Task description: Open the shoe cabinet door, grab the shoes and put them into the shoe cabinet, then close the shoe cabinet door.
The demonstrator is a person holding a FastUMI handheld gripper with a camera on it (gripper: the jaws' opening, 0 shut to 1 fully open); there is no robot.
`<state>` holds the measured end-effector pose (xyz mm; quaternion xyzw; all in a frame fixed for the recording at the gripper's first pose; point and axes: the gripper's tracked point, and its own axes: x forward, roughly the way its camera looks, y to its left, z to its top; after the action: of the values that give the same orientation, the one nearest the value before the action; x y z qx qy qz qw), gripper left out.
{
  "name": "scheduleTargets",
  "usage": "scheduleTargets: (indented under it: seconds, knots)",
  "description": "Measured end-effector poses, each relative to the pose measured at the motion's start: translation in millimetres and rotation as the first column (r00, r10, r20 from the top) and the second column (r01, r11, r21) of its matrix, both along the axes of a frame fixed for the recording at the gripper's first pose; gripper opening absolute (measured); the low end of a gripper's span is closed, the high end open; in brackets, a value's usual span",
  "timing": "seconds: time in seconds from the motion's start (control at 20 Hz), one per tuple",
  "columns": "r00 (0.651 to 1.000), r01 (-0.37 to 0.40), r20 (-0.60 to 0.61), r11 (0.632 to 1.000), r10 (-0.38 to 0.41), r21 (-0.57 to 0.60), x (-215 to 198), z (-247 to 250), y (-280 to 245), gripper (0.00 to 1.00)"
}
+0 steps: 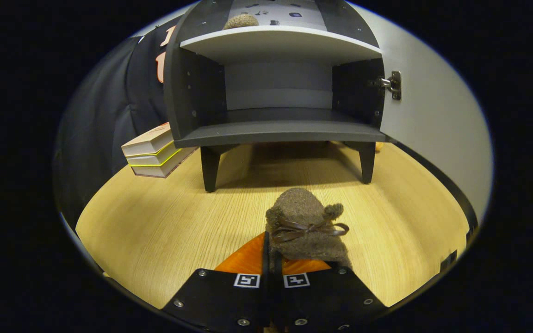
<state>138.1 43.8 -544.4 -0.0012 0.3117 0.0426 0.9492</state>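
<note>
We are looking at a staged booth dressed up as a home entryway, not a lived-in room. A small dark shoe cabinet (pixel 278 92) is standing on a pale wood-grain floor (pixel 155 231), its door (pixel 433 115) hanging open on a metal hinge (pixel 392 84). A short stack of books (pixel 155 150) is lying just beside its left leg, and black cloth (pixel 104 115) is hanging behind as a wall.

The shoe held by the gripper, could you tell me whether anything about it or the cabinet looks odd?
Nothing stands out. The gripper is shut on the brown shoe, carried upright ahead of the open cabinet; its door is swung wide, and another shoe sits on the upper shelf.
</note>
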Motion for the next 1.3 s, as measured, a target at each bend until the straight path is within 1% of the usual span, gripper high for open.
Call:
scheduleTargets:
  seconds: [0.15,0.3,0.4,0.6,0.7,0.85,1.0,1.15,1.3]
  knots:
    - [0.999,-0.024,0.021,1.000,0.024,-0.010,-5,23,2,0.04]
    - [1.000,-0.013,0.019,1.000,0.013,0.018,-10,54,2,0.05]
    - [0.999,-0.001,0.038,0.999,0.000,0.034,-12,89,4,0.05]
    - [0.997,0.008,0.071,1.000,-0.009,0.017,-13,159,2,0.04]
    - [0.996,0.033,0.086,0.999,-0.034,0.016,-11,188,-2,0.04]
    - [0.986,0.069,0.149,0.997,-0.071,0.022,0,231,-8,0.04]
    - [0.978,0.098,0.182,0.995,-0.102,0.029,15,261,-15,0.04]
    - [0.975,0.098,0.195,0.995,-0.102,0.029,39,284,-23,0.04]
    - [0.971,0.086,0.223,0.996,-0.087,0.016,72,306,-34,0.04]
